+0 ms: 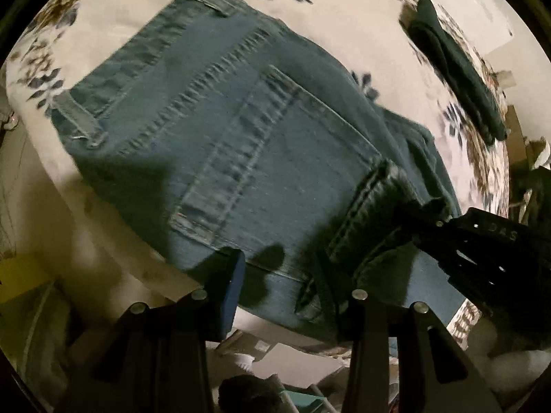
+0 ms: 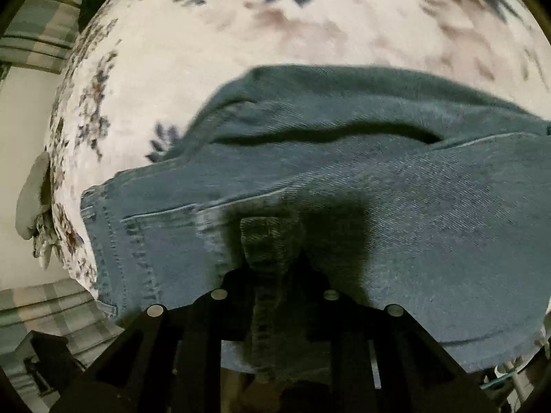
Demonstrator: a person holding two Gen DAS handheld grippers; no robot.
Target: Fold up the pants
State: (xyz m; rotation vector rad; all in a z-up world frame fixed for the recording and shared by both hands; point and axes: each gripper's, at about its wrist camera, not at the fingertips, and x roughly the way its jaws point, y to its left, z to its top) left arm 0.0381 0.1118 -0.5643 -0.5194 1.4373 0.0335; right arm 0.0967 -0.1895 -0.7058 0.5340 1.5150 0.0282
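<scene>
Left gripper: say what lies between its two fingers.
In the left wrist view, the open left gripper has the jeans hem between its fingers; contact is unclear.

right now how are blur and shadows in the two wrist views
Left wrist view: motion blur smears the jeans seams and the floral bedspread; a hard shadow falls on the denim near the left gripper. Right wrist view: the bedspread print is smeared, the denim weave on the right reads sharper, and a dark shadow sits above the right gripper. Both views show strong fisheye bending and dim, warm light.
</scene>
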